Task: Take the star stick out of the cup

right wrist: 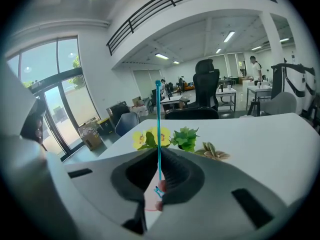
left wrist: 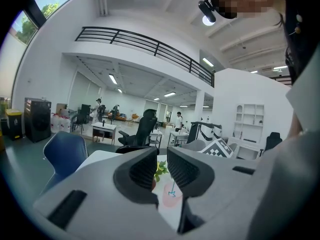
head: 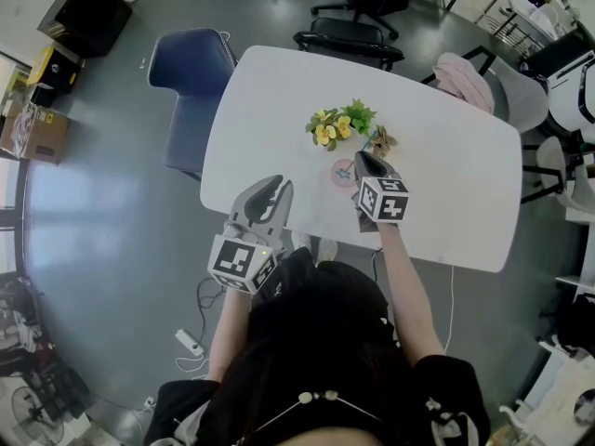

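A thin teal star stick (right wrist: 159, 129) stands upright between the jaws of my right gripper (right wrist: 159, 170), which is shut on it just above the pink cup (right wrist: 151, 200). A small teal shape on the stick sits low, at the cup's mouth. In the head view the right gripper (head: 363, 163) is over the table beside the pink cup (head: 341, 172). My left gripper (head: 269, 188) hovers at the table's near left edge, open and empty. The left gripper view shows its jaws (left wrist: 161, 168) apart, with the cup (left wrist: 167, 198) and stick (left wrist: 173, 185) seen through the gap.
On the white table (head: 279, 100), yellow flowers (head: 324, 130), a green plant (head: 358, 116) and a brown dried sprig (head: 383, 141) lie just beyond the cup. A blue chair (head: 191, 91) stands at the left, a black chair (head: 349, 43) at the far side.
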The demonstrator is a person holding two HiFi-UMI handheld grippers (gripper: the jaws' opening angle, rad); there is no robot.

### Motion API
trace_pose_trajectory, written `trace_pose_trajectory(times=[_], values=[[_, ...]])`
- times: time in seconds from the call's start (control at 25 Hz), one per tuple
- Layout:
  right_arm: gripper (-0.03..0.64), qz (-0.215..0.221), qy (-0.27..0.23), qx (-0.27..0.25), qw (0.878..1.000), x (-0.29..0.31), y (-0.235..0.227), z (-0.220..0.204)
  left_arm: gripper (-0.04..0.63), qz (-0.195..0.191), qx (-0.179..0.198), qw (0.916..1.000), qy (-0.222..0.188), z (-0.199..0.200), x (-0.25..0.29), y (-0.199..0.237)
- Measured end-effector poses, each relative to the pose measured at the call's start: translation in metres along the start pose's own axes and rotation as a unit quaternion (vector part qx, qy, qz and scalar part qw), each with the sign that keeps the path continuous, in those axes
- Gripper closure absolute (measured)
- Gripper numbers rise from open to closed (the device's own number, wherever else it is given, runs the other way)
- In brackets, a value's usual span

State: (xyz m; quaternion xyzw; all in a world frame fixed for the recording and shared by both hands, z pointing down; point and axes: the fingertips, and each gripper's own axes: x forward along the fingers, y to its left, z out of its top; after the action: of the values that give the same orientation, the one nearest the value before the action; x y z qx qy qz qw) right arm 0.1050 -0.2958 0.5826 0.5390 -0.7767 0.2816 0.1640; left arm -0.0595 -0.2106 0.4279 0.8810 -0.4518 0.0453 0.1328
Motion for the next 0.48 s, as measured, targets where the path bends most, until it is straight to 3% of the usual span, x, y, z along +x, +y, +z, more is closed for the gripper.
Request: trace_pose_trajectory(times=[0.48], values=[[0.595, 0.024, -0.122, 0.017, 0.992, -0.085, 0.027, 0.066, 0.541, -0.026, 0.004, 0.9996, -0.009, 0.007, 0.014, -0.011]])
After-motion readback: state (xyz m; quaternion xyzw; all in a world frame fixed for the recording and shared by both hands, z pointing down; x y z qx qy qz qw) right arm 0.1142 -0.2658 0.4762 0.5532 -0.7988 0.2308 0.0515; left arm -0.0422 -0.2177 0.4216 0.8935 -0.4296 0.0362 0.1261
